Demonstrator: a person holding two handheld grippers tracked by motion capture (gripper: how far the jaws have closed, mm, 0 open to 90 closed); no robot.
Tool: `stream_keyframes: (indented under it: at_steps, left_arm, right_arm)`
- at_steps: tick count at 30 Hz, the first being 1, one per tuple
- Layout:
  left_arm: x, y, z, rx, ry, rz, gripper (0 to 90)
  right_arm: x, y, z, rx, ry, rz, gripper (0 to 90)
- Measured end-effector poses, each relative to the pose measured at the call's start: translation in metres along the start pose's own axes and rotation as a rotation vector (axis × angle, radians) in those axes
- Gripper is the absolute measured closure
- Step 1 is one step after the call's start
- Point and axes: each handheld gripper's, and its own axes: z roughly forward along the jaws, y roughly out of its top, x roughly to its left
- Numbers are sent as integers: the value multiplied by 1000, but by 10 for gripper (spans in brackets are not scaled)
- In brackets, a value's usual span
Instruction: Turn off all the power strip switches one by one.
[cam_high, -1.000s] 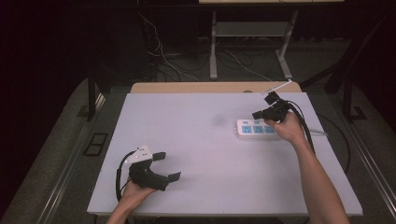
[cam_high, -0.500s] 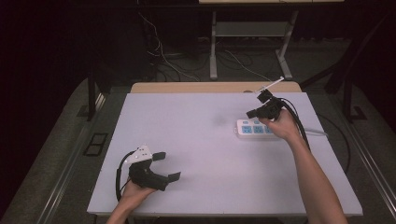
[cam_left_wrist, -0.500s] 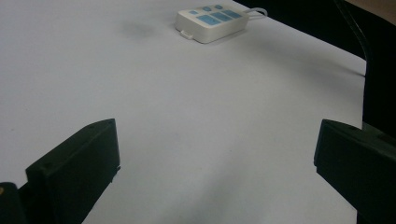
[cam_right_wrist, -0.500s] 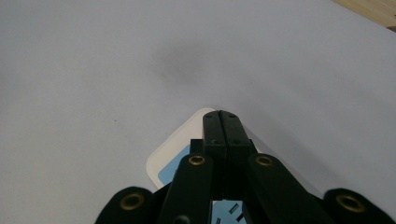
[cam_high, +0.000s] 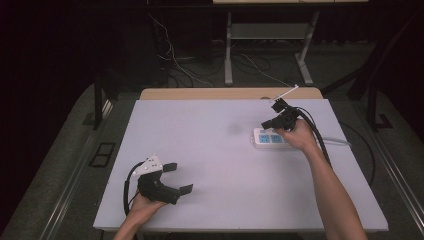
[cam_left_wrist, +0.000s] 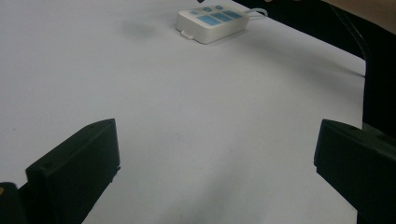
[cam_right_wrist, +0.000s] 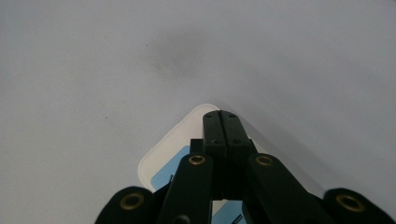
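Fingers (cam_right_wrist: 215, 130) of the right gripper (cam_right_wrist: 221, 114) were clenched together above the white power strip (cam_high: 272, 139). Left gripper (cam_high: 178, 177) fingers stood released, wide apart over the counter (cam_high: 210, 150).

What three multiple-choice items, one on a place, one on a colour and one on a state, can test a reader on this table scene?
1. Where is the power strip?
A. under the right tool
B. beside the left tool
C. on the floor

2. What colour are its socket panels?
A. red
B. blue
C. green

3. How do the left tool's jaws stand?
A. shut
B. gripping the strip
C. wide open

Key: 1 A, the high view shows the right tool above it; 2 B, blue panels on a white body; 3 C, bare table lies between them.
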Motion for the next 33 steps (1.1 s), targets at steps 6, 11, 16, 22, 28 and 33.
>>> stream_keyframes:
  at_steps: [6,11,16,22,28,33]
  left_arm:
    - [0,0,-1,-2,2,-3,0]
    - [1,0,-1,-2,3,-3,0]
    - [1,0,-1,-2,2,-1,0]
    - [0,0,-1,-1,2,1,0]
    - [-1,-1,0,3,1,-2,0]
    - [-1,-2,0,7,1,-2,0]
  right_arm:
    - [-1,-2,11,20,3,13,900]
    - [-3,-2,16,22,0,21,900]
    - [-3,-2,15,20,-5,19,900]
    - [-1,-2,16,19,-15,5,900]
    - [-2,-4,16,9,-11,3,900]
    - [-5,-10,16,-43,12,28,900]
